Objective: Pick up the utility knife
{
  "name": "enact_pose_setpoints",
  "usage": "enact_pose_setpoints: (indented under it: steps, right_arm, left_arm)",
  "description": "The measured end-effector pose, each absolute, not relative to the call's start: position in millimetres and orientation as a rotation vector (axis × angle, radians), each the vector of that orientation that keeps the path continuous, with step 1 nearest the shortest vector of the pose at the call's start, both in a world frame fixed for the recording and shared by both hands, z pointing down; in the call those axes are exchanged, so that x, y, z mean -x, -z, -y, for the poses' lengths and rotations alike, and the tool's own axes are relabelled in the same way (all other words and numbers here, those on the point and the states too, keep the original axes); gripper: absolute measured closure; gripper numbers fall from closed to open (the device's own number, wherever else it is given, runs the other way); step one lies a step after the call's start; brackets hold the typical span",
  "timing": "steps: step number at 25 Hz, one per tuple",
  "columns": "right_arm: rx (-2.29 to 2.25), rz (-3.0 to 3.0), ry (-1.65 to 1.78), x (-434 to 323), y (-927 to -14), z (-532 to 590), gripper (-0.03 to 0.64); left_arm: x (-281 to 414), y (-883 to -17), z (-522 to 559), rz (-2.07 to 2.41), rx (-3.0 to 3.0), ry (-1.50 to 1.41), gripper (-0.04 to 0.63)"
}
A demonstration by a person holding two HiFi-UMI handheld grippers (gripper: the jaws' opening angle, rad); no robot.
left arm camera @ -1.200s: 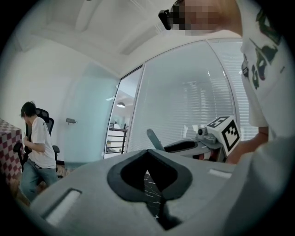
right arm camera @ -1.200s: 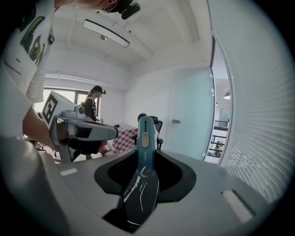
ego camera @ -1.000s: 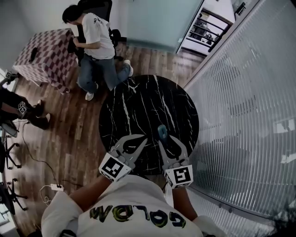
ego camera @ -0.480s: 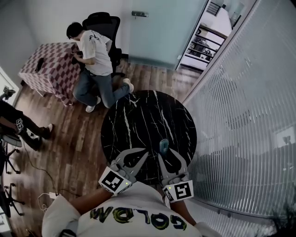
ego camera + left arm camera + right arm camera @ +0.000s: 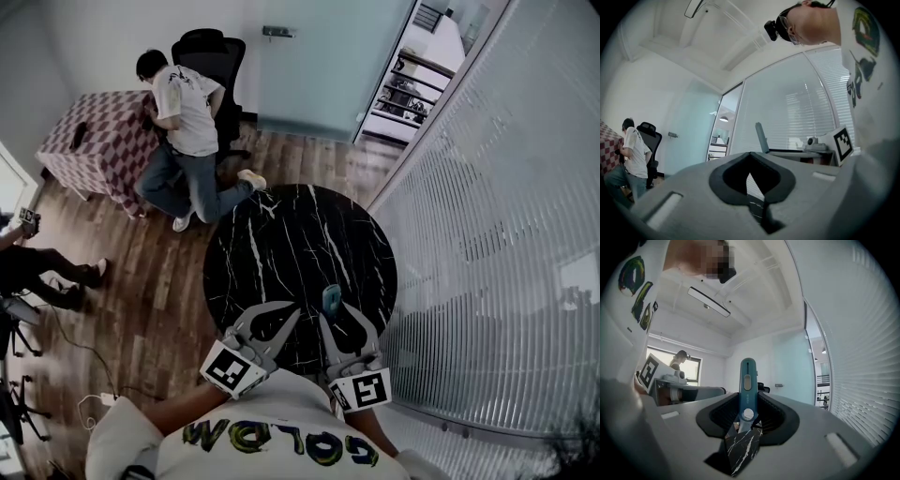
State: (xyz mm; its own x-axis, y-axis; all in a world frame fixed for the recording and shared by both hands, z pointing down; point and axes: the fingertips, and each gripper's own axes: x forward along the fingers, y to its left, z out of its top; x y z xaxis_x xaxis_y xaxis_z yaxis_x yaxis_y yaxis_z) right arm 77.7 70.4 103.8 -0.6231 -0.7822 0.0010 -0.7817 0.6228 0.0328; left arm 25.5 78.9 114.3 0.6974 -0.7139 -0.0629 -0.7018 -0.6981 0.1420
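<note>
The teal utility knife (image 5: pixel 331 298) stands up between the pads of my right gripper (image 5: pixel 338 313), which is shut on it above the near right part of the round black marble table (image 5: pixel 281 244). The right gripper view has the knife (image 5: pixel 747 383) upright in the right gripper (image 5: pixel 747 411), its slider facing the camera. My left gripper (image 5: pixel 293 310) hovers beside it on the left, shut with nothing held. The left gripper view shows the left gripper (image 5: pixel 751 161) with its tips together, and the knife (image 5: pixel 761 137) off to the right.
A person (image 5: pixel 183 122) bends over a checkered table (image 5: pixel 89 141) beside a black office chair (image 5: pixel 211 52) at the back left. A slatted glass wall (image 5: pixel 487 234) runs along the right. Another person's legs (image 5: pixel 47 267) and floor cables (image 5: pixel 94 394) lie at the left.
Both grippers have risen a little above the table and drawn back toward the person holding them, mostly in the first half second. The knife has stayed in the right gripper.
</note>
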Motion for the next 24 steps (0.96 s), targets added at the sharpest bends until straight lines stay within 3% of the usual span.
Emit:
enact_pose_setpoints:
  steps: [24]
  right_arm:
    - [-1.368,2.790,0.016,-74,-112,-65,0.486]
  left_arm:
    - [-22,-121,-75,1.160,-2.764,0.166,0.592]
